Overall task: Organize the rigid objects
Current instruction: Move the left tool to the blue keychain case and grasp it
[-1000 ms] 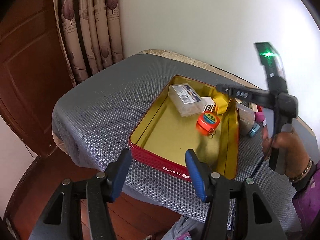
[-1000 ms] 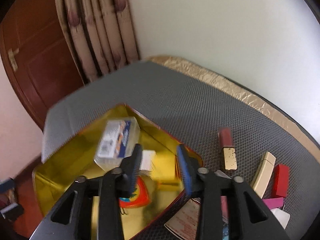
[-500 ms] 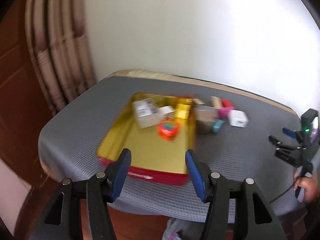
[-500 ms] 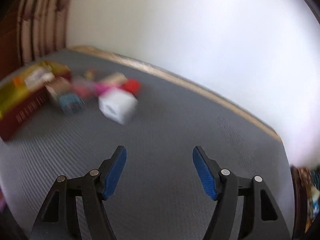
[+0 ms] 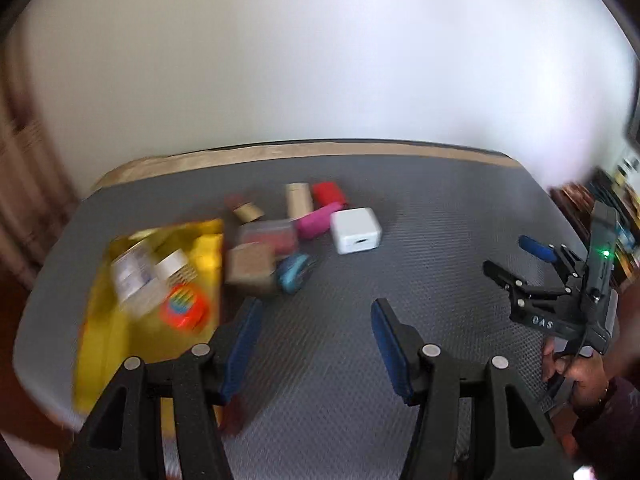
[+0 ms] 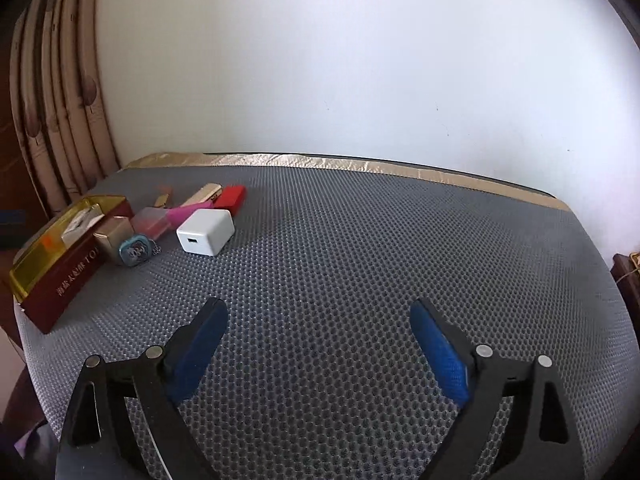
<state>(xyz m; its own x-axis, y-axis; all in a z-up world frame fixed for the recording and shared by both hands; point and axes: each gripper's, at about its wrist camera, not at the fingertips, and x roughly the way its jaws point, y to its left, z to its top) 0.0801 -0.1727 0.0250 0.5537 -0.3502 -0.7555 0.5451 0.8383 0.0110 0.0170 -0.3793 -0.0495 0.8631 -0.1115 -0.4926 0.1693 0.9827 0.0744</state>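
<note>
White charger [image 6: 205,232] just right of the tin [image 6: 60,256]: light, stiff, smooth, best pinched across its flat sides; right gripper [image 6: 320,354] opening, empty; left gripper [image 5: 316,344] half open, empty

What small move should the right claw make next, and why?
Probably swing left toward the white charger. The right claw is opening with nothing between its pads, over bare mat, and the charger is the nearest loose item, lying outside the tin with clear sides to grip.
</note>
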